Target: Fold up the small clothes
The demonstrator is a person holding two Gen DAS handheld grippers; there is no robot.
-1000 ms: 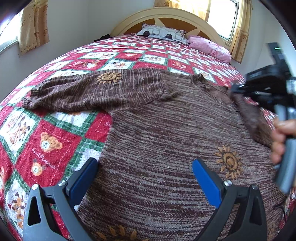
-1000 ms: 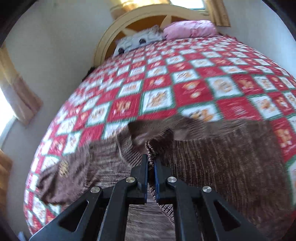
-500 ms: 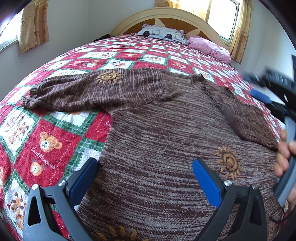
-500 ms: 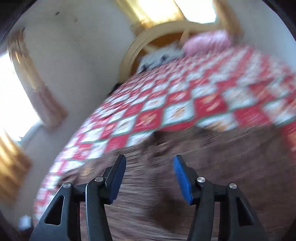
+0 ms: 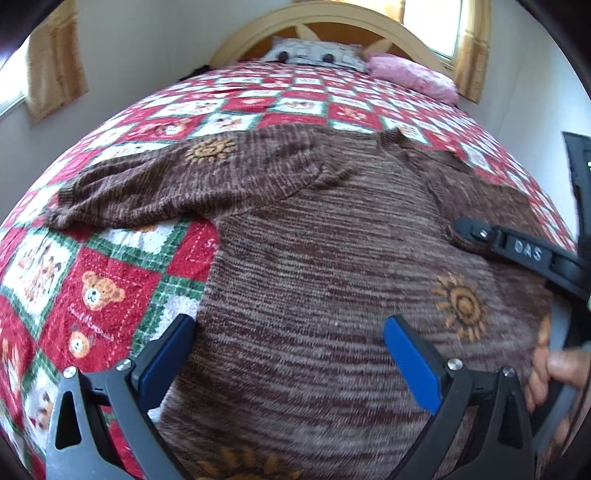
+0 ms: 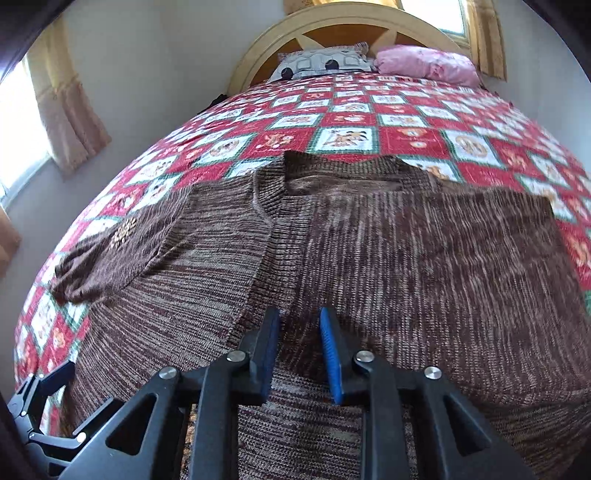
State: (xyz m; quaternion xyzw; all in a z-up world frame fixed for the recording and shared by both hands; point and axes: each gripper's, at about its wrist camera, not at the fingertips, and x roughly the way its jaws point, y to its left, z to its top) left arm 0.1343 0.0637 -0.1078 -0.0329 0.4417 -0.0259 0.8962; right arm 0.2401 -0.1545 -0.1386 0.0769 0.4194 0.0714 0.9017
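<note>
A brown knit sweater (image 5: pixel 314 266) lies spread across the near half of a bed covered by a red, white and green checked quilt (image 5: pixel 92 280) printed with teddy bears. Its left sleeve (image 5: pixel 177 184) stretches out flat to the left over the quilt, while the right sleeve (image 6: pixel 443 251) is folded inward and rests on the sweater's body, its ribbed cuff edge running down the middle of the right wrist view. The left gripper (image 5: pixel 288 354) hangs just above the sweater's lower part with its blue pads set wide apart and nothing between them. The right gripper (image 6: pixel 299 350) sits low over the folded sleeve near the ribbed edge; its jaws have just been closing and now stand at a narrow gap over the knit, whether the pads pinch any fabric I cannot tell. From the left wrist view, a hand (image 5: pixel 554 373) wraps the right tool's handle at the far right. At the far end of the bed, a grey patterned pillow (image 6: pixel 325 62) and a pink pillow (image 6: pixel 428 62) rest against a curved wooden headboard (image 6: pixel 332 22)
</note>
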